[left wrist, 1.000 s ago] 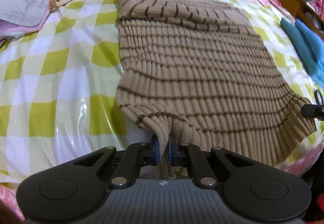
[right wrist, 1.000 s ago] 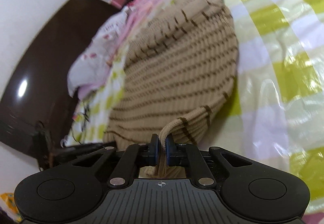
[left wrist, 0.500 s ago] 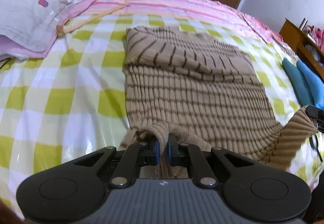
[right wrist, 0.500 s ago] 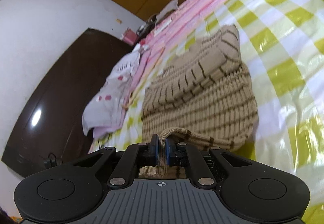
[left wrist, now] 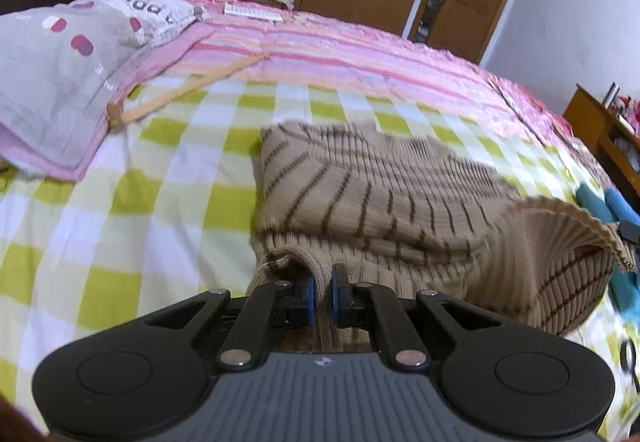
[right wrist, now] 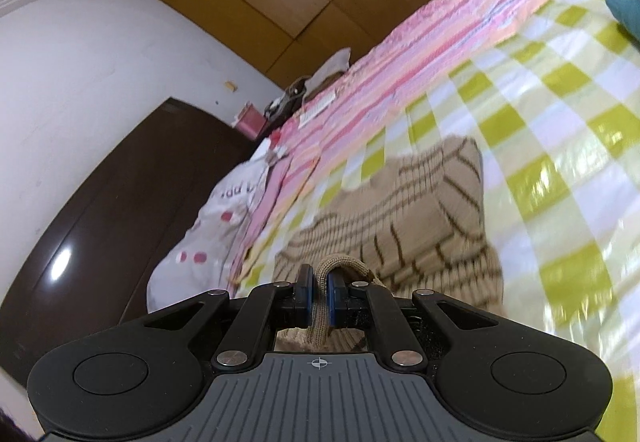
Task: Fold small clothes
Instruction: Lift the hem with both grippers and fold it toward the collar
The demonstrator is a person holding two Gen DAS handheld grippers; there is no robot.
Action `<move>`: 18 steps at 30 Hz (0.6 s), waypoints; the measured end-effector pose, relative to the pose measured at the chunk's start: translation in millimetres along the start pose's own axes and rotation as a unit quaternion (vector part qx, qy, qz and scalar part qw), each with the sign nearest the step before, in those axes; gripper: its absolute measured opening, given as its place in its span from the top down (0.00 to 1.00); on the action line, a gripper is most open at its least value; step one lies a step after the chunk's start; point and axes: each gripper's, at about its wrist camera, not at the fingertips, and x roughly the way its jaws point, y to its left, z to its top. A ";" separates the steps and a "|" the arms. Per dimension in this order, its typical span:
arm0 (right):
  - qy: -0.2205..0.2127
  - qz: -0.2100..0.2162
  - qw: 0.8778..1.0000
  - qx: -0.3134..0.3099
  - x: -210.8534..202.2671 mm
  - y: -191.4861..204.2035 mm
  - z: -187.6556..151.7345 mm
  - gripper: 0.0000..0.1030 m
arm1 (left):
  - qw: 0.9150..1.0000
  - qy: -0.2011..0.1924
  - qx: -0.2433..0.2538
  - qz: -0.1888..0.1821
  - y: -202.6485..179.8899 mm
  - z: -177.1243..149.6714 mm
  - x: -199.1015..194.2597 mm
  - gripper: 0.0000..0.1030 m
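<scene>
A: Where's the sweater in all this?

B: The tan ribbed sweater with brown stripes [left wrist: 384,198] lies on the bed's green-and-white checked cover [left wrist: 160,170], on the near side of the pink striped bedspread [left wrist: 340,54] and to the right of the grey pillow [left wrist: 60,62]. Its sleeves are already crossed over the chest, so the far half lies flat.

A: And the tongs?

B: Both clamped on the hem. The left tongs [left wrist: 321,296] pinch one hem corner between the blue pads; the right tongs [right wrist: 318,294] pinch the other, the ribbed edge bunched up through the pads. From the left wrist view the right-hand corner stands raised off the cover, with knit sagging between the two grips.

A: Why hold it by the corners?

B: My reading: gripping both ends of the hem keeps that edge straight, so the lower half can be carried over toward the collar as one panel. That looks like the bottom-to-top fold.

A: Anything near the sweater to mind?

B: A blue garment [left wrist: 596,202] lies just beside the sweater's right edge; the raised corner seems to hang over it.
</scene>
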 end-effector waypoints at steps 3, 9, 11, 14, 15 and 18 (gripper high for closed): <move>-0.015 0.001 1.000 -0.005 11.1 1.5 16.9 0.93 | 1.000 -0.014 -0.006 0.000 2.8 14.5 6.4 0.86; -0.036 -0.004 0.999 -0.014 35.8 3.2 42.8 0.93 | 0.999 -0.035 -0.011 0.004 7.1 46.3 28.8 0.86; -0.039 -0.011 0.999 -0.011 44.3 0.1 49.2 0.93 | 0.999 -0.037 -0.014 0.003 8.7 54.7 38.1 0.86; -0.044 -0.024 0.999 -0.006 55.8 -7.9 57.6 0.93 | 0.999 -0.039 -0.013 0.006 7.3 64.6 52.0 0.86; -0.045 -0.028 0.999 -0.004 58.8 -10.5 60.0 0.93 | 0.999 -0.040 -0.013 0.006 6.5 67.5 56.4 0.86; -0.050 -0.040 0.998 0.015 68.5 -23.6 67.2 0.93 | 0.999 -0.042 -0.021 0.001 4.9 76.9 69.6 0.86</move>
